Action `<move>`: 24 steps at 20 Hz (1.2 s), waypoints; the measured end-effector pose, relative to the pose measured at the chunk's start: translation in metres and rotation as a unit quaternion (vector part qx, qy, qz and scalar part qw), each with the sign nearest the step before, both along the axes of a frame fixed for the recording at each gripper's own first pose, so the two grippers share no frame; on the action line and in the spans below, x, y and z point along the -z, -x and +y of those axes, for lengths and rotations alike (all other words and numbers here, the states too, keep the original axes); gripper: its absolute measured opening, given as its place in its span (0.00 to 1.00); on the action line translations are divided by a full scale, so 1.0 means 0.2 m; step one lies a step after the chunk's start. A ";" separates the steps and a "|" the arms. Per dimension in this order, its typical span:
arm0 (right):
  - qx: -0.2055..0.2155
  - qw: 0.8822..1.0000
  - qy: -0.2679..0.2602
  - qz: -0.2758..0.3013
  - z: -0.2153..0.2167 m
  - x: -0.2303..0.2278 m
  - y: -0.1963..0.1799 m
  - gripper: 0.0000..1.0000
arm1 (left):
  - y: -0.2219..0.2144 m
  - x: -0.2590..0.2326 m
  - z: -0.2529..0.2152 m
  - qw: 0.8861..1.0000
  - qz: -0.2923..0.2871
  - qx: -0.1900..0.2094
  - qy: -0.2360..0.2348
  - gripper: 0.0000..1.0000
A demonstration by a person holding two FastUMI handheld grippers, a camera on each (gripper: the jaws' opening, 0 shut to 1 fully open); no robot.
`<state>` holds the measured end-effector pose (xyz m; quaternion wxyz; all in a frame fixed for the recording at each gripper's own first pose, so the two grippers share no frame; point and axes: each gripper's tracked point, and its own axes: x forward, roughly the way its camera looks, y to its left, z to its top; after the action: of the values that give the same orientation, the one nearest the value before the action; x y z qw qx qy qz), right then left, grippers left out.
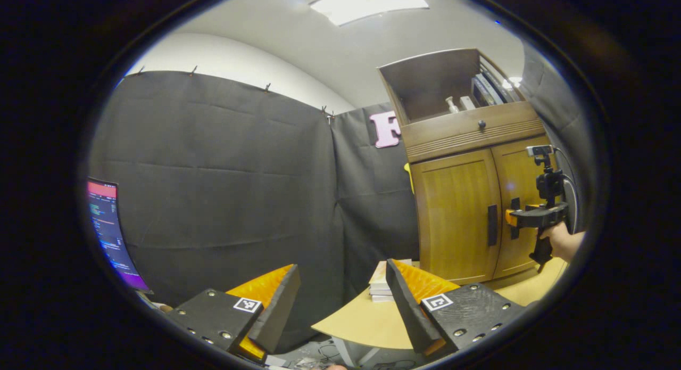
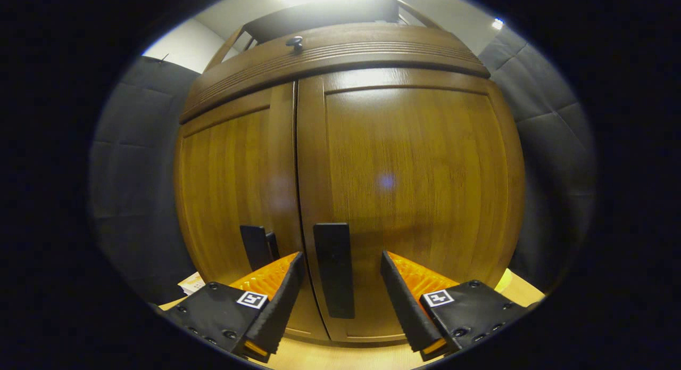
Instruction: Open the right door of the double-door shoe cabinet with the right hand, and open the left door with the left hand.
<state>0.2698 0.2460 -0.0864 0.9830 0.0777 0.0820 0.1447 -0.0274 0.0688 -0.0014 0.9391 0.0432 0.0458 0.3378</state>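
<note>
A brown wooden shoe cabinet (image 1: 468,141) stands on a light table, both doors closed. In the right gripper view the right door (image 2: 420,189) is close in front, and its dark vertical handle (image 2: 334,269) stands between the fingers of my open right gripper (image 2: 340,263), not clamped. The left door (image 2: 234,183) has its own dark handle (image 2: 257,246) just left of it. In the left gripper view my left gripper (image 1: 343,271) is open and empty, well back from the cabinet. The right gripper (image 1: 513,216), held by a hand (image 1: 564,241), sits at the handles.
The table's edge (image 1: 367,319) lies below the left gripper, with a stack of books (image 1: 380,287) beside the cabinet. A lit monitor (image 1: 109,226) stands at far left. Above the doors are a drawer with a knob (image 1: 481,124) and an open shelf holding items.
</note>
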 end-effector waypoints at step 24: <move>-0.027 0.999 -0.004 0.041 -0.03 0.10 0.17 0.25 | -0.03 -0.04 -0.02 0.999 -0.021 0.033 0.010 0.95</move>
<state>0.2362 0.2401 -0.1073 0.9743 0.0852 0.1234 0.1680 -0.0204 0.0639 0.0067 0.9507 0.0285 0.0280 0.3075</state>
